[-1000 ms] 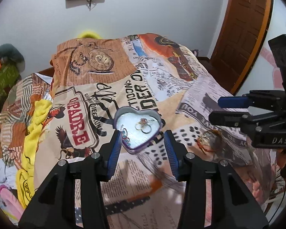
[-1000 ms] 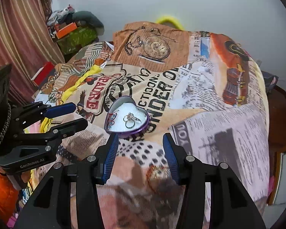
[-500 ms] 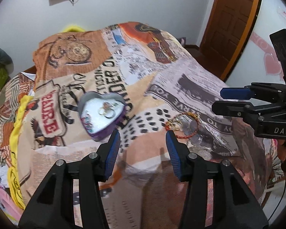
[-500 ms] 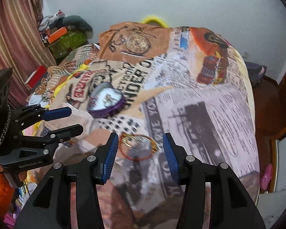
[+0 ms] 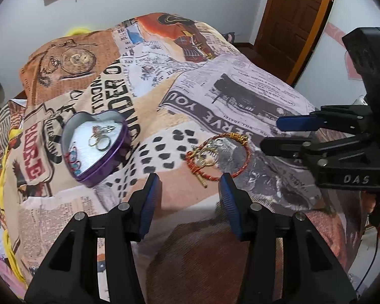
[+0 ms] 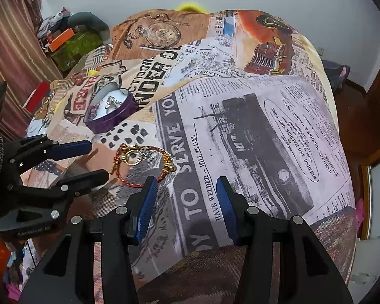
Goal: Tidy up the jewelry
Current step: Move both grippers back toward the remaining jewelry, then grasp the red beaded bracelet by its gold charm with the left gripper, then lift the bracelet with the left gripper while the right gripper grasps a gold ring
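Note:
A purple heart-shaped tin (image 5: 95,143) lies open on the printed bedspread, with rings and small jewelry inside; it also shows in the right wrist view (image 6: 111,112). A red and gold bracelet (image 5: 216,158) with a gold clasp lies on the bedspread to the tin's right, also in the right wrist view (image 6: 141,166). My left gripper (image 5: 190,197) is open and empty, just short of the bracelet. My right gripper (image 6: 186,197) is open and empty, just right of the bracelet. Each gripper shows in the other's view (image 5: 286,135) (image 6: 88,160).
The bedspread (image 6: 253,126) covers the whole bed and drops off at the right edge. A wooden door (image 5: 293,20) stands at the right. Clutter and boxes (image 6: 68,40) sit by a curtain at the left. A yellow cloth (image 5: 10,240) lies along the left side.
Both grippers have swung right, away from the heart tin and toward the bracelet. The tin now lies to the left in both views. Both stay open.

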A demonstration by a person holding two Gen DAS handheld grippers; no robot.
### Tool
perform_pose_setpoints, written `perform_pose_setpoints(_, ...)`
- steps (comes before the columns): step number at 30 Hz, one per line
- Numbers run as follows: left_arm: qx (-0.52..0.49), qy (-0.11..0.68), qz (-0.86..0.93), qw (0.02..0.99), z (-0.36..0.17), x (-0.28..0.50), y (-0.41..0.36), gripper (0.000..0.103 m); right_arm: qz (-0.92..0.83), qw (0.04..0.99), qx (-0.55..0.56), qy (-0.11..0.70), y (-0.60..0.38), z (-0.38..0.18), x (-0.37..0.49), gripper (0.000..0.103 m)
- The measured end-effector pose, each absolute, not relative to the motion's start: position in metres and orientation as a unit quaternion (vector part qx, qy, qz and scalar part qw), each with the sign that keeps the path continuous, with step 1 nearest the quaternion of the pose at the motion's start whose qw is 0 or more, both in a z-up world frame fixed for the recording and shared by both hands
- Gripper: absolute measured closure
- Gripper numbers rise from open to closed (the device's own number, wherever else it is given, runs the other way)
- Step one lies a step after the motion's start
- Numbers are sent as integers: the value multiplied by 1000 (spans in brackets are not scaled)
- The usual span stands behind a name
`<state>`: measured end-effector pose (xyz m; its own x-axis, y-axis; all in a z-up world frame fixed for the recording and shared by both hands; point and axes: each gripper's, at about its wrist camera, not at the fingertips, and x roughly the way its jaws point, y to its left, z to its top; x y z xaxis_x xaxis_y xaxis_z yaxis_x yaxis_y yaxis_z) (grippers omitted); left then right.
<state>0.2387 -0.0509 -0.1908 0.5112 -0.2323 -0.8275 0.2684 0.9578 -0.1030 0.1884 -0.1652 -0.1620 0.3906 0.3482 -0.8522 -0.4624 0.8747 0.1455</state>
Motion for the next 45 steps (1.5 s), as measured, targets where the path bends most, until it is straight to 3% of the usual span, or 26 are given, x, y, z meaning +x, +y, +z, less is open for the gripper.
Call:
perform_pose_setpoints(7, -8, 488, -158, 859, -202, 249, -56, 61, 248, 833, -50, 493, -165, -165, 192, 58)
perform_pose_setpoints(14, -47, 502, -163, 848, -208, 257, -51, 86, 254, 831, -39, 493, -161, -170, 195, 58)
perform_pose_setpoints(19, -43, 500, -152, 852, -209, 257, -51, 97, 249, 832, -28, 495, -169, -172, 194, 58)
perform_pose_setpoints(37, -24, 454, -145, 879, -173, 221, -33, 97, 240, 846, -34, 476, -181, -154, 183, 58)
perform_pose_setpoints(45, -24, 458, -123, 880, -182, 209, -8, 97, 258, 838, -52, 477, -154, -158, 185, 58)
